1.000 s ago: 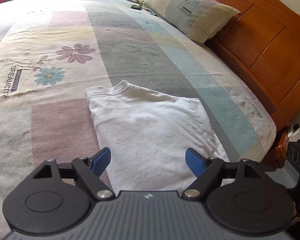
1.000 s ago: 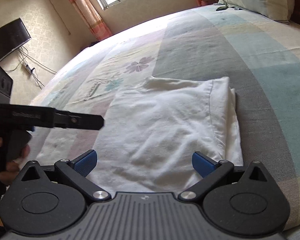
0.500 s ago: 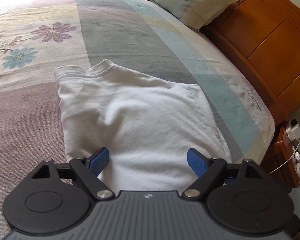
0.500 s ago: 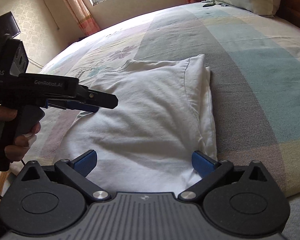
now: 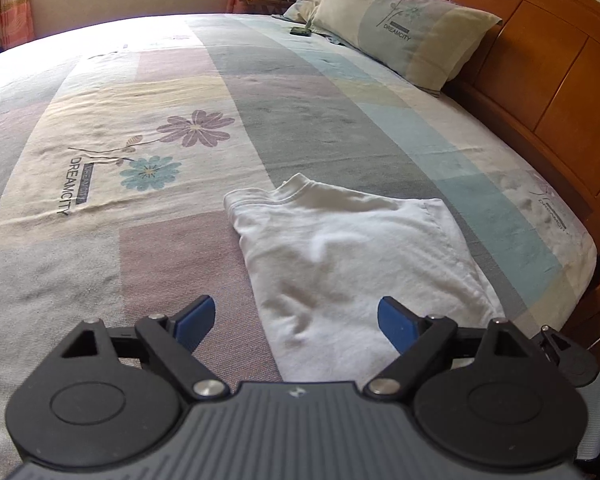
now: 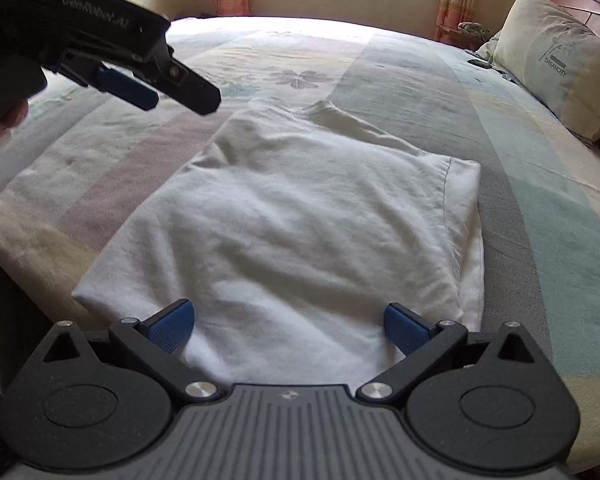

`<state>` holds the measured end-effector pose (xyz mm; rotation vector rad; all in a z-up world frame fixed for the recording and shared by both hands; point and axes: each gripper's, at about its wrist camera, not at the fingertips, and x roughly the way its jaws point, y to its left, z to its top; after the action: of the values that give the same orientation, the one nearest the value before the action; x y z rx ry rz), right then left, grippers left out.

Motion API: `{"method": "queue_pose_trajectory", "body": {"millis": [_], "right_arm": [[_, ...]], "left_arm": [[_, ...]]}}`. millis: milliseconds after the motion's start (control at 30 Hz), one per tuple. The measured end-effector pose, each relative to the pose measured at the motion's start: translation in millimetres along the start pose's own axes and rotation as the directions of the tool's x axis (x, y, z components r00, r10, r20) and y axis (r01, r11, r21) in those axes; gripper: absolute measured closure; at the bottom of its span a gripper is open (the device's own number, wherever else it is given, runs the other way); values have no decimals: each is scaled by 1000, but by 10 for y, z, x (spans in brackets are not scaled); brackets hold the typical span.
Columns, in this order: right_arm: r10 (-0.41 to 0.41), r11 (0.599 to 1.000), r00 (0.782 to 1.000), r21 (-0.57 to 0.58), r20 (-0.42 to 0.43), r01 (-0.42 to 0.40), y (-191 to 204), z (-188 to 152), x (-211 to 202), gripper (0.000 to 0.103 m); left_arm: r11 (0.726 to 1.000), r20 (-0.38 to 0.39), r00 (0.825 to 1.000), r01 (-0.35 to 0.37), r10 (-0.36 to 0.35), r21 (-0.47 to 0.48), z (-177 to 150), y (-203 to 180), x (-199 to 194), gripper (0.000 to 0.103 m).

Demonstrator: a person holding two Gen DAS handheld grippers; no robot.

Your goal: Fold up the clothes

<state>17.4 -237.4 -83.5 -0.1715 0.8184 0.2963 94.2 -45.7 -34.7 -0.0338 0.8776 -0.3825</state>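
Only the right view shows both hand-held grippers, the left hand-held gripper (image 6: 172,92) opening, the right hand-held gripper (image 6: 290,326) agape above the folded shirt (image 6: 300,216).

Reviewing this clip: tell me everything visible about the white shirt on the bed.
The white shirt is a soft, cotton-looking T-shirt, folded into a rough rectangle with its ribbed collar at the far end. It lies flat, slightly rumpled, on the patchwork bedspread near the bed's edge, a sleeve seam showing along its right side. Neither gripper holds it: the right gripper hangs open over its near hem, and the left gripper, jaws opening, hangs over its near left edge.
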Motion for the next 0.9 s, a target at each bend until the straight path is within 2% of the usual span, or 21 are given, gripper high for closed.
{"method": "queue_pose_trajectory", "body": {"millis": [67,167,300,400,533,633,833,900], "right_arm": [[12,999,1000,31,5,-13,-49,-74,-103,0],[0,997,999,77,38,-3,-172,25,-219,0],[-12,995,991,98,131,-1,-339,373,-240,0],[-5,997,988,71,157,-6,-405,595,-23,0],[-27,995,999,99,28,25,-511,582,407,0],[13,984,997,179,72,-26,-626,437,409,0],[16,986,996,162,85,-29,-617,389,389,0],[23,986,996,162,89,-37,-629,382,392,0]], "left_arm": [[1000,3,1000,-20,20,-7,-35,48,-3,15],[999,3,999,-35,35,-16,-27,76,13,15],[999,21,999,-33,33,-21,-14,96,-28,15],[999,23,1000,-21,22,-32,-6,138,-65,15],[1000,28,1000,3,-3,-15,57,143,-53,14],[999,15,999,48,-48,0,152,70,119,14],[988,-26,988,152,-152,-6,279,-131,559,14],[987,-52,985,162,-163,-14,276,-112,712,14]]}}
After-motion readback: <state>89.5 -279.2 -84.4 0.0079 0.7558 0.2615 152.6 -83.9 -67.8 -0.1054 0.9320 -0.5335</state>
